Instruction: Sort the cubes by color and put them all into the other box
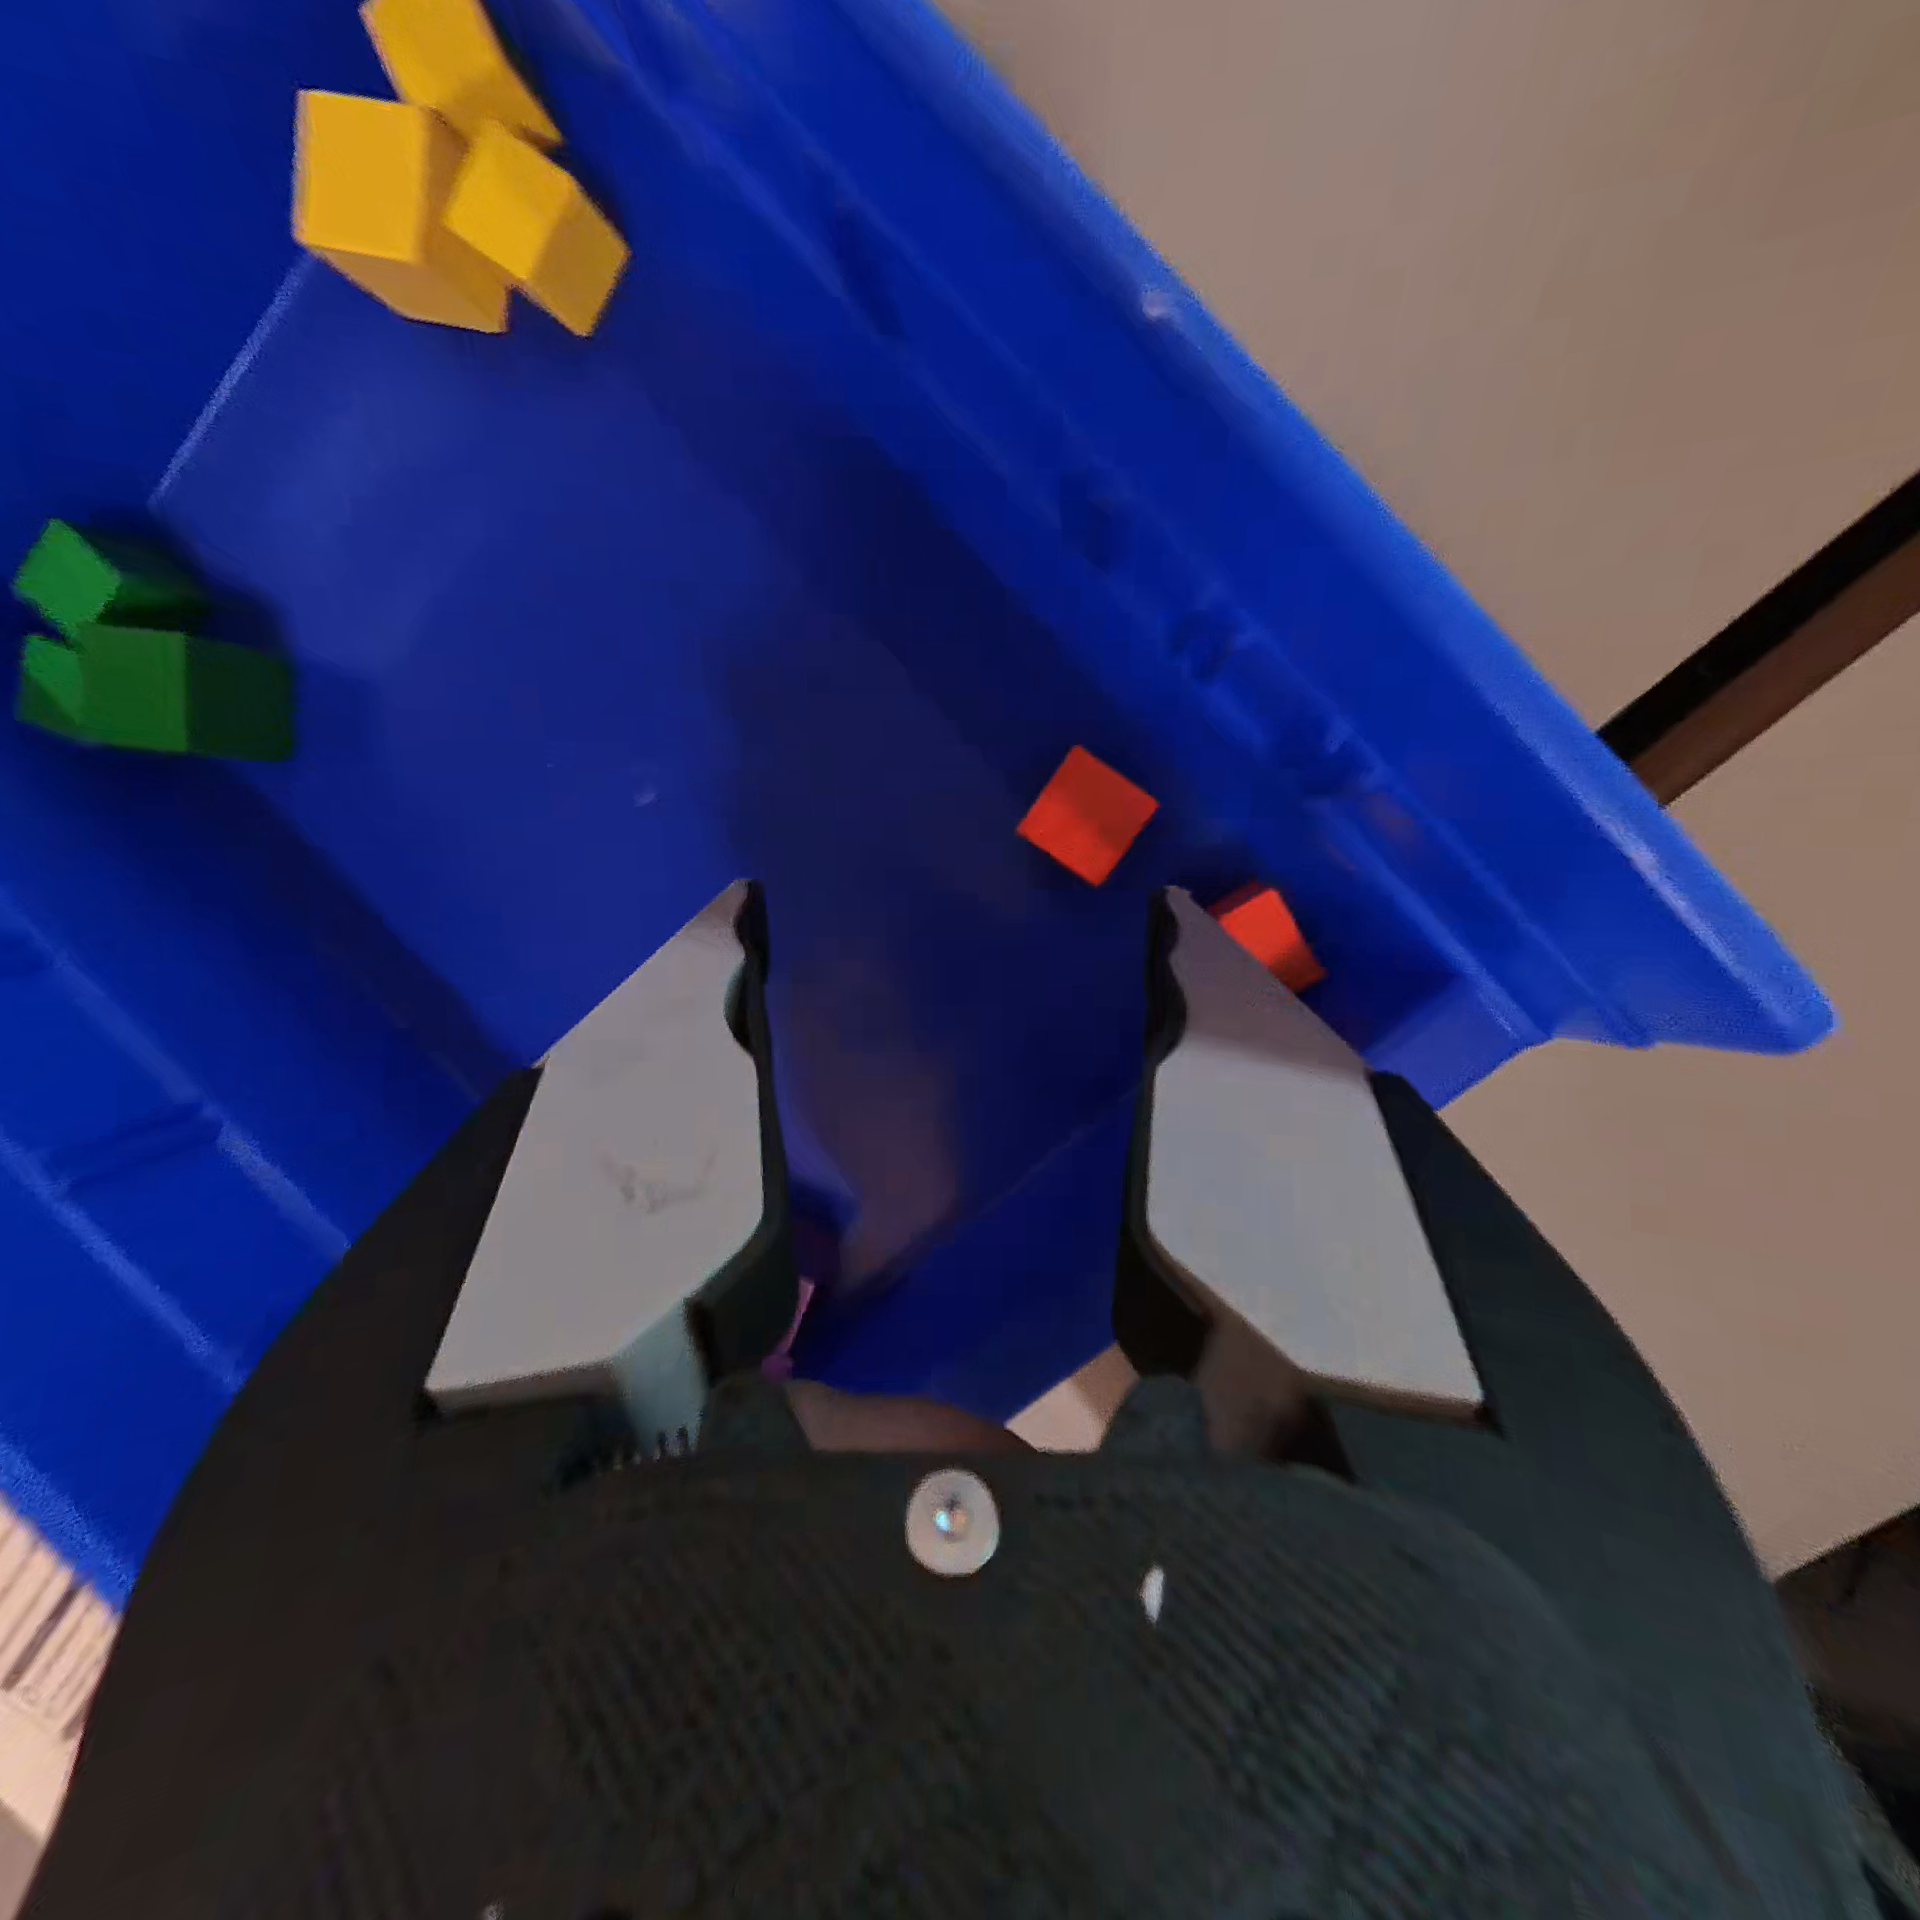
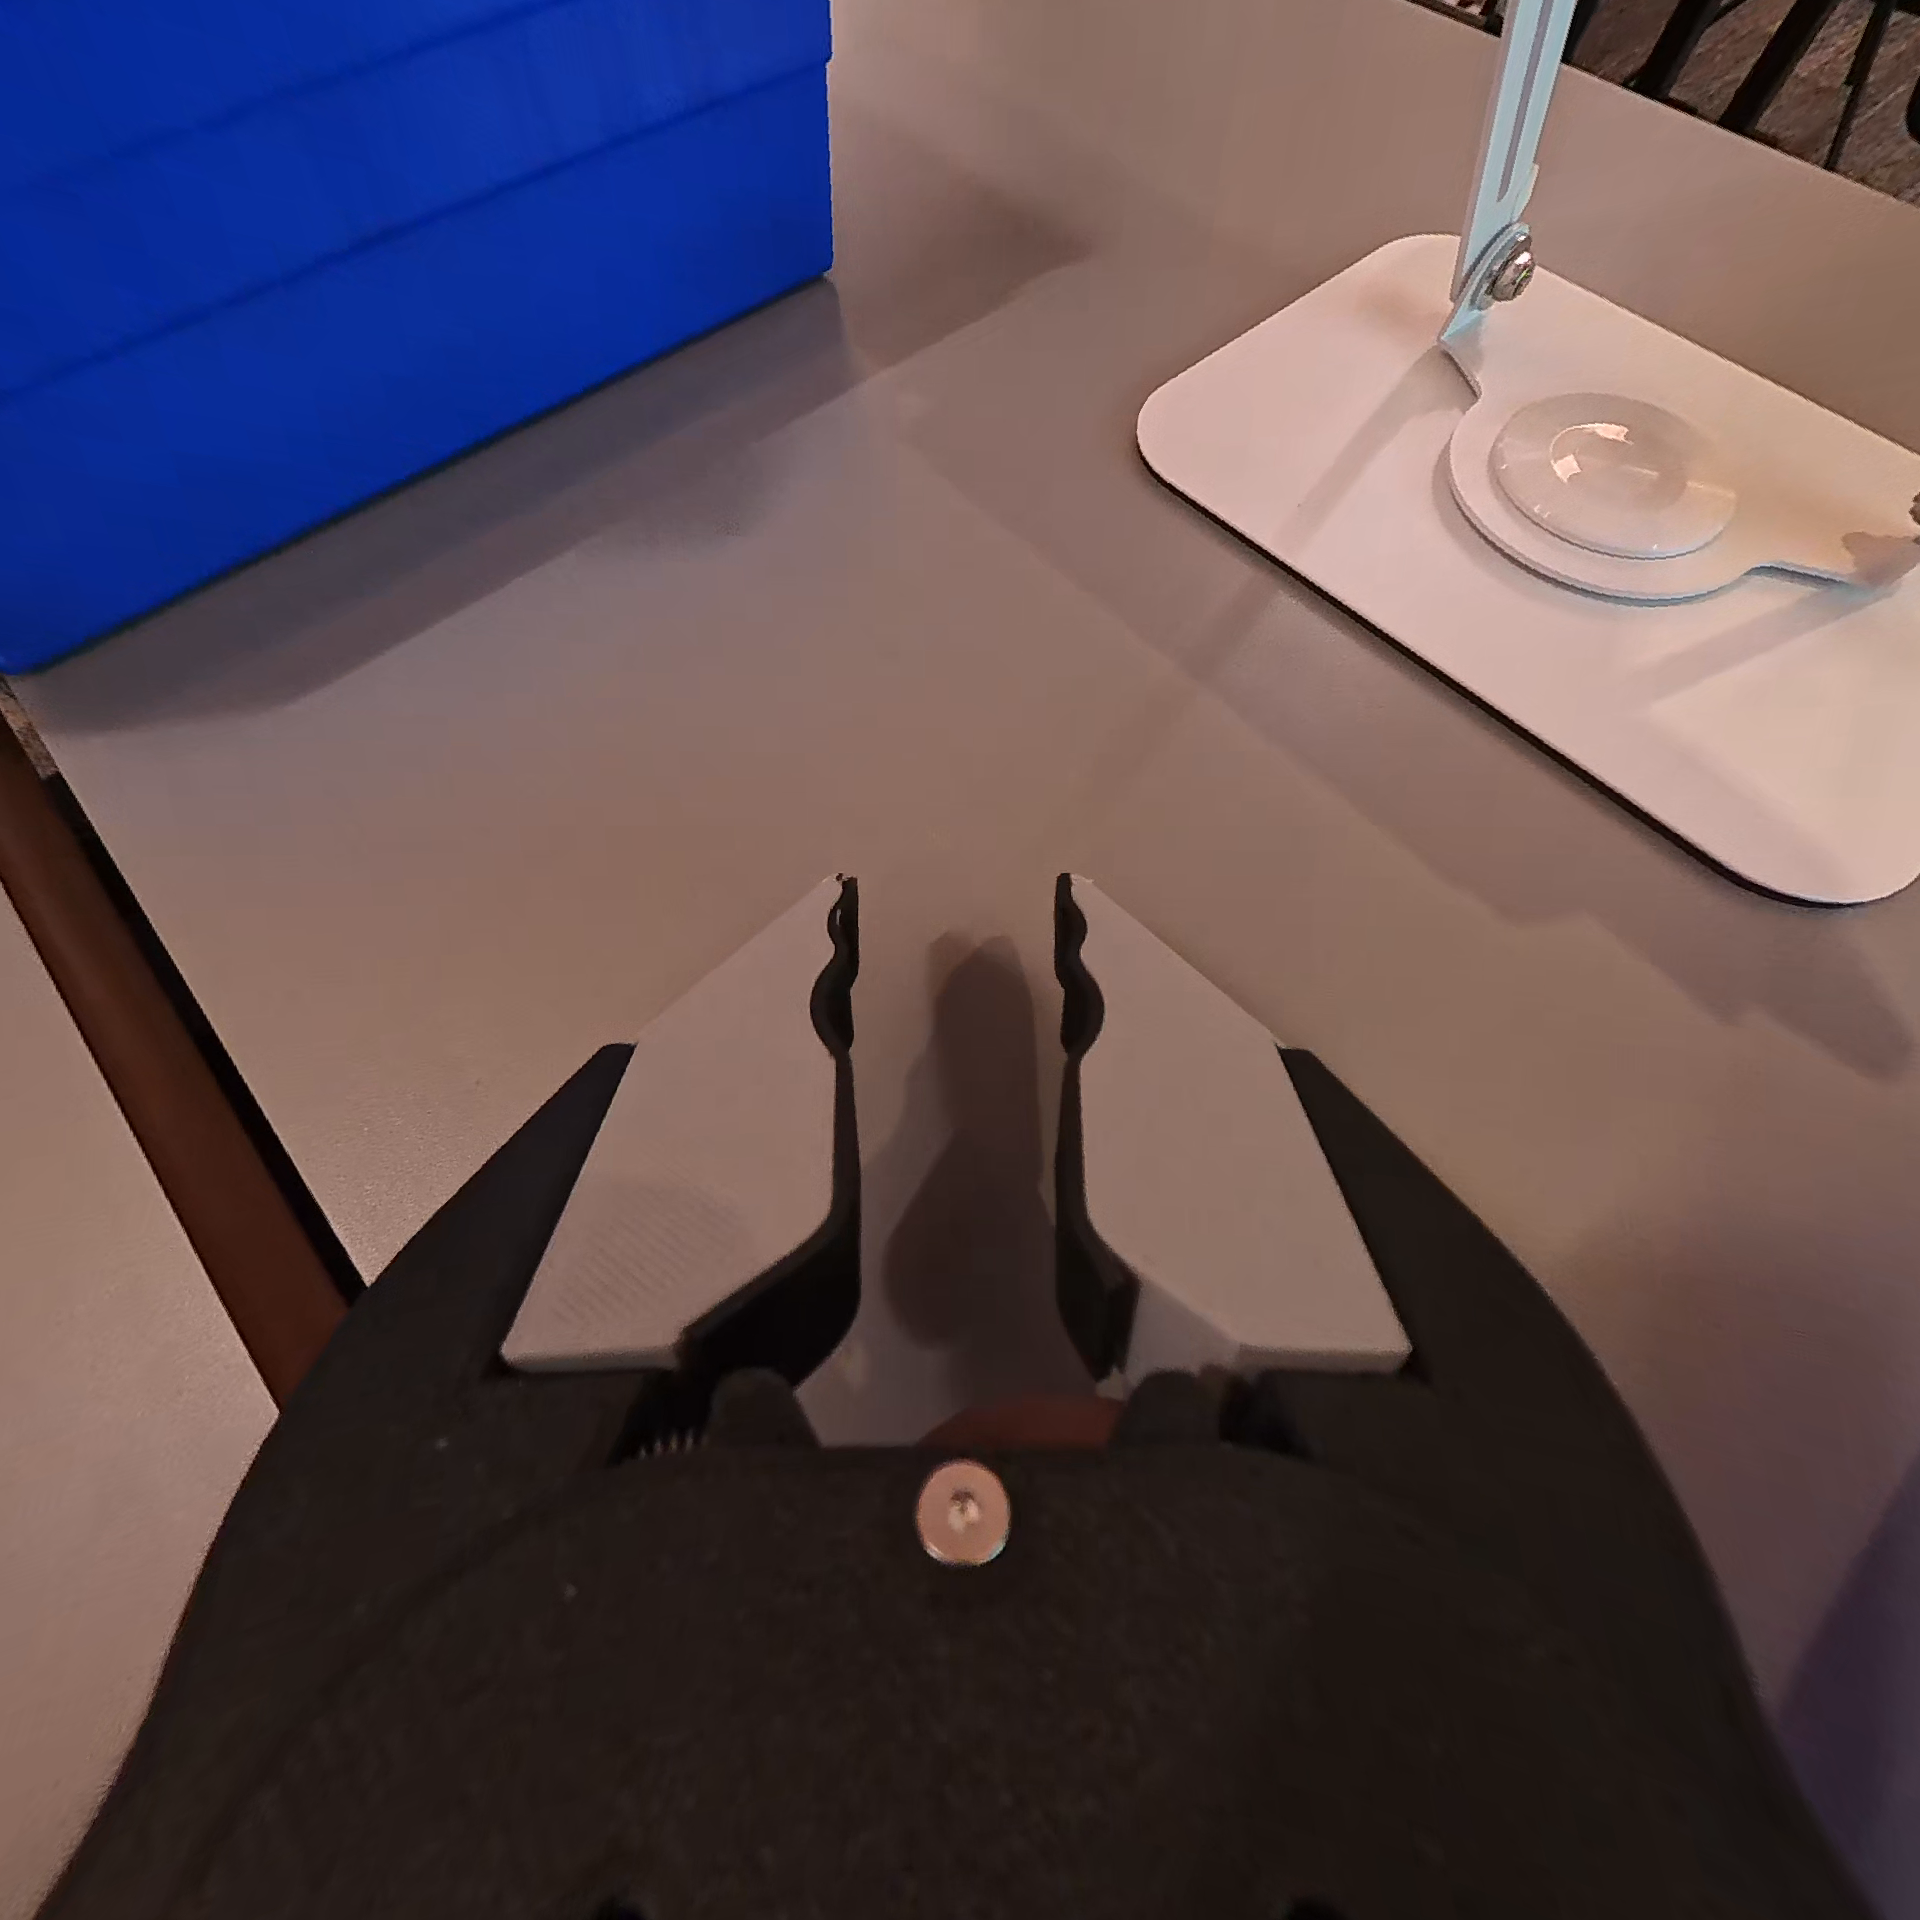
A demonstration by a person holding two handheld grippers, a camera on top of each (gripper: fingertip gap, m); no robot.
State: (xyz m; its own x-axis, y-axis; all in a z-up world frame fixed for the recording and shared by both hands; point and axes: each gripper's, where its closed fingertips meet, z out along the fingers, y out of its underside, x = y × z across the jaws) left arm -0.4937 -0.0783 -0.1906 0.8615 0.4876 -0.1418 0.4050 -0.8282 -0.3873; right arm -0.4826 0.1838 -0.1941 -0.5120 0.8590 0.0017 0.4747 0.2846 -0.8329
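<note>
Over blue box (image 1: 1195,499) holding sorted cubes: left hand-held gripper (image 1: 956,894) wide apart, empty; right hand-held gripper (image 2: 956,883) likewise, above table (image 2: 727,727)

Right gripper (image 2: 956,883), jaws parted and empty, over grey table (image 2: 623,790) between blue box (image 2: 364,312) and white stand base (image 2: 1558,623).

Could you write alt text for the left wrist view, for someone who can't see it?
An open, empty gripper hangs over a blue box holding cubes grouped by color: yellow cubes at the top, green cubes at left, and two red cubes near the fingertips.
</note>
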